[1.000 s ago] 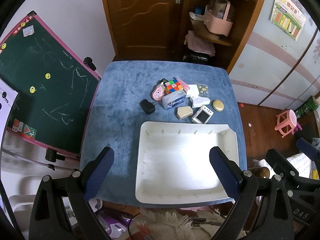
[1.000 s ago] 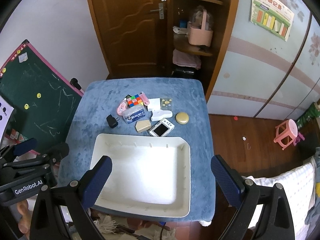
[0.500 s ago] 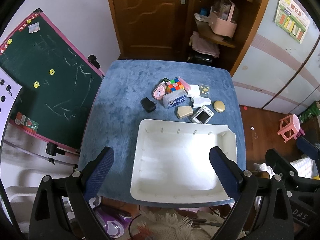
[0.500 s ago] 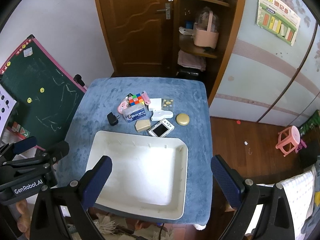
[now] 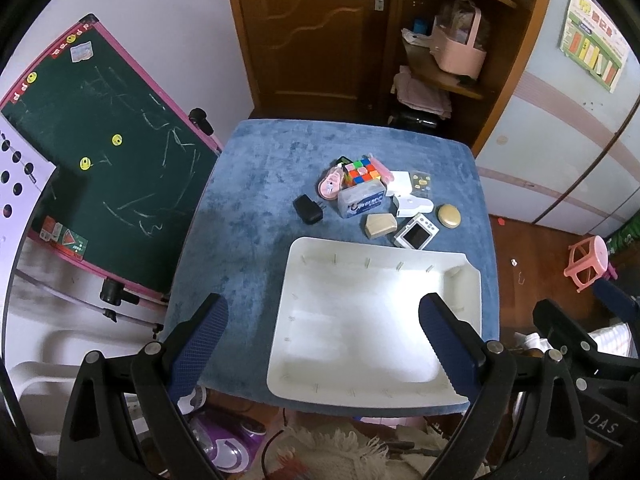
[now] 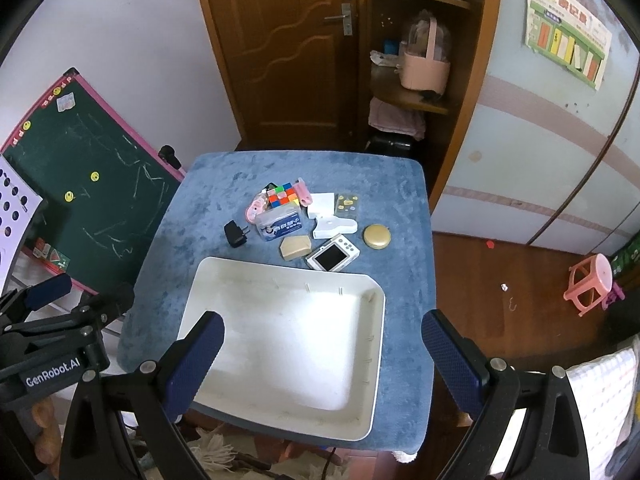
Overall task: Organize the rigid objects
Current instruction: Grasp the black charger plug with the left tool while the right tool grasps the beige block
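Right wrist view: I find the shallow white plastic tray (image 6: 374, 344) empty (nothing sorted); both tongs (image 6: 322, 350) (image 5: 322, 334) wide, holding nothing.

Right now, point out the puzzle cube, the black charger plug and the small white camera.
Puzzle cube (image 6: 283, 195), right wrist view, on its coloured top face.
Black charger plug (image 6: 235, 234), right wrist view, on its body.
Small white camera (image 6: 332, 257), right wrist view, on its dark screen.

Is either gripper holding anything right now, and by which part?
Nothing is held. The left gripper and right gripper are both open, raised above the white tray; the small objects lie beyond it.
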`<state>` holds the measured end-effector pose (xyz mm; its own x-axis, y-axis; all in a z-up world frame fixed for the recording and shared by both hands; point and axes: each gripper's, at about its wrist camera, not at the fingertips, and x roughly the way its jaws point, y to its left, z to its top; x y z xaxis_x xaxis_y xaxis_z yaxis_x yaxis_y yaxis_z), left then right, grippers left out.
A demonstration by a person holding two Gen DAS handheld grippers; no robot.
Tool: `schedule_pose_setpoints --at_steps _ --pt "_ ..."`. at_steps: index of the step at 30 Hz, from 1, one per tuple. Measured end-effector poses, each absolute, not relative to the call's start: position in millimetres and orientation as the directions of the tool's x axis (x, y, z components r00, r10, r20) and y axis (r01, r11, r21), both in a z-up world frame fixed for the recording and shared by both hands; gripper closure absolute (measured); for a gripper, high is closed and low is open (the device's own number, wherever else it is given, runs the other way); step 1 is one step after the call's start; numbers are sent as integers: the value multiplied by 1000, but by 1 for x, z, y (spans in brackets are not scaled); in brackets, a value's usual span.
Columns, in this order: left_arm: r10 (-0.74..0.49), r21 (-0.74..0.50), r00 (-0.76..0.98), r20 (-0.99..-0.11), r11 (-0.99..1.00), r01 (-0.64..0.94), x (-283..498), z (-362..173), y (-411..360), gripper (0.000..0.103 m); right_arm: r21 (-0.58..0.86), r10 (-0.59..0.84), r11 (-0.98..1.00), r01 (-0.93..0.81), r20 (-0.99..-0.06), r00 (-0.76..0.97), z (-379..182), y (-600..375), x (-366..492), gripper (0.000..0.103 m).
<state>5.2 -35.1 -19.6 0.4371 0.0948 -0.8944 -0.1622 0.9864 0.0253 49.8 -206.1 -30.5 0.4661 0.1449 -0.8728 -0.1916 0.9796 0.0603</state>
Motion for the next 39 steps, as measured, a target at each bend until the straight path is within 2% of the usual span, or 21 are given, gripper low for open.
schedule_pose_setpoints --at_steps 7,11,22,29,34,39 --pt "72 2 462 -884 989 -151 36 -21 -13 6 120 159 986 -117 -885 437 -39 -213 69 4" --pt "97 0 460 -883 978 -206 72 -35 19 6 178 173 984 -26 -897 406 -52 -218 92 4" --pt "19 -52 251 -968 961 -273 176 -144 81 6 304 257 941 151 -928 270 -123 -198 178 4" --pt "-20 -36 147 -989 993 -109 228 -220 84 6 264 246 964 43 -938 246 -187 -159 228 4" --pt "-47 -38 127 -991 997 70 244 -247 81 6 238 253 966 -105 -951 180 -235 -124 237 9" --pt "-30 3 126 -992 966 258 248 -267 71 6 209 242 956 -205 -959 149 -265 -104 247 9"
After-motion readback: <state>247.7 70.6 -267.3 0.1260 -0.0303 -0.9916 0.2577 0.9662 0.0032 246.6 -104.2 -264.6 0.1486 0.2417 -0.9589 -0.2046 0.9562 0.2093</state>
